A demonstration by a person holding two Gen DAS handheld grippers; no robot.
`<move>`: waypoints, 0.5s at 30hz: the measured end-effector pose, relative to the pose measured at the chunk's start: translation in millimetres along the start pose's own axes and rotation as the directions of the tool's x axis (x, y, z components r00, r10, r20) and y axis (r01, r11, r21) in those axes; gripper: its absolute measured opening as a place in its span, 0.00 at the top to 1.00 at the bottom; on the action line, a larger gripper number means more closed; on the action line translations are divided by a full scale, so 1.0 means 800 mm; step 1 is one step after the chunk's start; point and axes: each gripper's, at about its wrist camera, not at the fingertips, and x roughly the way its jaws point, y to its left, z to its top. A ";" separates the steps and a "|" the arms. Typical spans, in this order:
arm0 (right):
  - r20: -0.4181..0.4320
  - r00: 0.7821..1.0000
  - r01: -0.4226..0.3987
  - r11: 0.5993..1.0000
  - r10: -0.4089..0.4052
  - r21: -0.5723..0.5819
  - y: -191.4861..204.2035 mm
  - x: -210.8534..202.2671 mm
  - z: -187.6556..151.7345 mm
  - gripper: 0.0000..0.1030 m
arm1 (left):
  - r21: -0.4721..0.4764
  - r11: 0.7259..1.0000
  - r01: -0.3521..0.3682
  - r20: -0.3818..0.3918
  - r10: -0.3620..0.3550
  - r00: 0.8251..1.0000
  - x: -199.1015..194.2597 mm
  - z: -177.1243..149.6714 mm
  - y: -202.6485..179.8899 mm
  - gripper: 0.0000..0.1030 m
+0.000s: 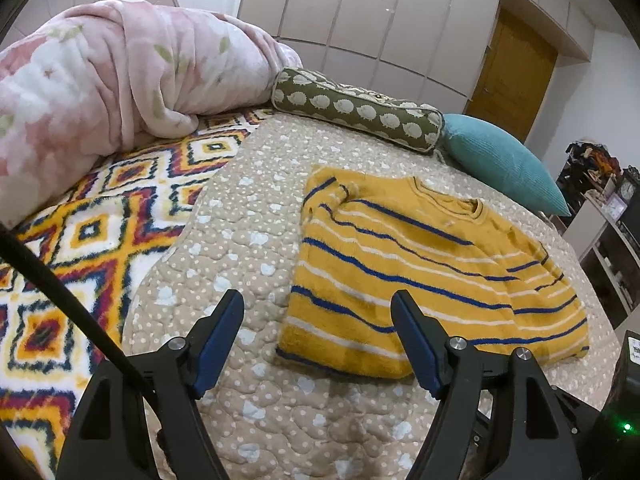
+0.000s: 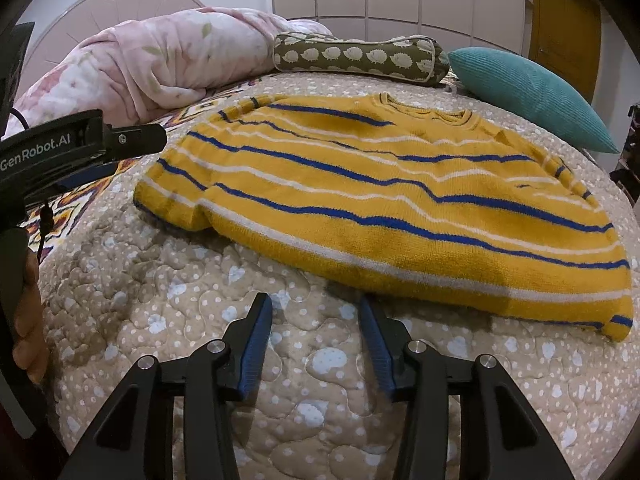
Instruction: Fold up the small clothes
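- Fingers of the left gripper (image 1: 318, 300) stand spread wide with nothing between them, hovering over the quilted bedspread (image 1: 248, 216); the right-hand fingertip overlaps the near edge of the sweater (image 1: 420, 264) in the left wrist view, though contact cannot be judged.
- Right gripper (image 2: 316, 306) is likewise parted and empty, its blue pads (image 2: 256, 344) held above the bedspread (image 2: 168, 280), just short of the near hem of the sweater (image 2: 380, 188).
- In the right wrist view the body of the left gripper (image 2: 80, 144) shows at the left edge, off the sweater's left end, with a hand (image 2: 28, 312) below it on the handle.
- The sweater, mustard yellow with blue and white stripes, lies flat on the bedspread, neckline toward the far side; both sleeves appear folded in over the body, one cuff showing near the far left corner.
- The bedspread is beige with white dots and pale blue shapes; a fleecy blanket (image 1: 80, 240) with orange, white and dark diamond patterns lies beside it on the left.
- Beyond the sweater rest an olive bolster pillow (image 1: 360, 110) printed with pale hedgehog-like shapes and, touching its right end, a teal cushion (image 1: 504, 164).
- A bundled pink floral blanket (image 1: 100, 76) is heaped at the far left.
- Pale wardrobe doors (image 1: 380, 28) and a wooden door (image 1: 512, 76) stand behind the bed.
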 end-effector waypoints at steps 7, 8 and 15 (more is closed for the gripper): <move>0.002 1.000 0.004 1.000 -0.004 -0.003 0.000 0.000 0.000 0.51 | -0.009 1.000 -0.003 -0.004 0.003 1.000 0.002 0.000 0.001 0.27; 0.002 1.000 0.004 1.000 -0.004 -0.003 0.000 0.000 0.000 0.51 | -0.010 1.000 -0.004 -0.006 0.004 1.000 0.003 0.000 0.002 0.27; 0.002 1.000 0.016 1.000 -0.016 -0.013 0.001 0.001 -0.001 0.50 | -0.044 0.999 -0.029 0.001 0.029 1.000 0.001 0.010 0.025 0.27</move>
